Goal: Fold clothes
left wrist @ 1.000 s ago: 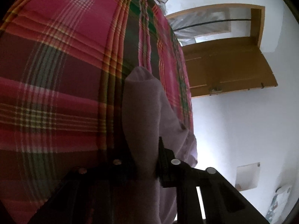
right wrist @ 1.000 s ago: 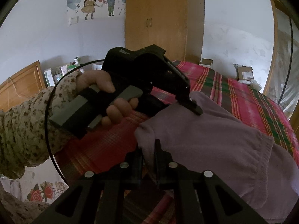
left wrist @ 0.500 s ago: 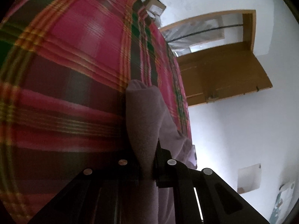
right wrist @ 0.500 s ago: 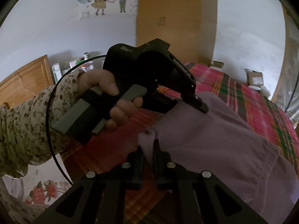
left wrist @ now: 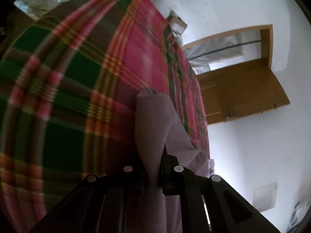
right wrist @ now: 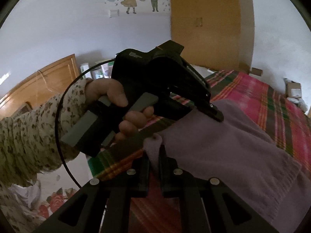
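Note:
A lilac knit garment (right wrist: 223,147) is held up over a bed with a red and green plaid cover (right wrist: 272,104). My right gripper (right wrist: 154,155) is shut on one corner of the garment, the fabric bunched between its fingers. My left gripper (left wrist: 154,167) is shut on another corner, and a fold of the lilac garment (left wrist: 153,120) sticks up past its fingers. In the right wrist view the left gripper (right wrist: 213,112), held by a hand (right wrist: 116,99) in a floral sleeve, pinches the garment's top edge just left of centre. The cloth hangs stretched between both grippers.
The plaid bed cover (left wrist: 77,97) fills the left of the left wrist view. A wooden door (left wrist: 239,89) and white wall lie beyond the bed. A tall wooden wardrobe (right wrist: 210,25), a low wooden headboard (right wrist: 44,85) and cardboard boxes (right wrist: 293,89) stand around the bed.
Both grippers have risen with the garment still gripped. The left wrist view has swung so more of the bed's far end and clutter there shows. The grips are unchanged.

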`<control>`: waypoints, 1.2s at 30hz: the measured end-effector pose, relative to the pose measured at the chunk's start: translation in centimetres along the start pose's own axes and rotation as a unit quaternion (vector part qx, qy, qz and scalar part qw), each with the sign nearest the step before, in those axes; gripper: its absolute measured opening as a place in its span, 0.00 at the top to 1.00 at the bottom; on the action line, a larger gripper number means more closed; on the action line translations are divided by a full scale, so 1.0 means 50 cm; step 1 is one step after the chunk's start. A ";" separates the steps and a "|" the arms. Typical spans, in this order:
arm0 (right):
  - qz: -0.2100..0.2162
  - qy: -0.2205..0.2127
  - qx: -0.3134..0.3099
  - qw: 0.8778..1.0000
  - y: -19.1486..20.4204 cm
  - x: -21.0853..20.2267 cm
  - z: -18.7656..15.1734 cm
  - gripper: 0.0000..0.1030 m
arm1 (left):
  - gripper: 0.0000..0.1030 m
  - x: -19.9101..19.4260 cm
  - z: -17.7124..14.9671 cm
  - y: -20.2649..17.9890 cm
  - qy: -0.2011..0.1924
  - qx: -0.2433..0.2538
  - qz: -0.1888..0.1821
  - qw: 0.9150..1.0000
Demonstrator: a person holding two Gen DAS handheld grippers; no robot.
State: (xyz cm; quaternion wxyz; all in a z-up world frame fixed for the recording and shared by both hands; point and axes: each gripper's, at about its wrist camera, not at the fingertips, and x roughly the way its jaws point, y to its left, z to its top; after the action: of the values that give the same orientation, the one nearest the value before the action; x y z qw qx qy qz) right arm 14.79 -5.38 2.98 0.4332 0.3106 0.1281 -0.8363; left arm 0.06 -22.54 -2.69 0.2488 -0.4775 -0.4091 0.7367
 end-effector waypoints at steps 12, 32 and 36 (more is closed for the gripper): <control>0.028 0.023 0.028 0.999 -0.018 0.015 -0.009 0.90 | 0.88 -0.001 -0.001 0.030 0.002 -0.020 0.013 1.000; -0.086 -0.062 0.150 0.983 -0.204 -0.223 -0.060 0.64 | 0.72 -0.119 -0.111 -0.133 -0.111 0.075 0.090 0.987; -0.170 -0.040 0.181 0.968 -0.272 -0.261 -0.112 0.62 | 0.72 -0.067 -0.149 -0.210 -0.105 0.148 0.090 0.979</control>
State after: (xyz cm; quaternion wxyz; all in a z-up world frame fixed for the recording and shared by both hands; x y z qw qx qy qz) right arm 11.77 13.79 6.15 0.2256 0.3236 0.0078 -0.9189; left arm 7.98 -16.67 6.26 0.2051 -0.3906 -0.2742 0.8545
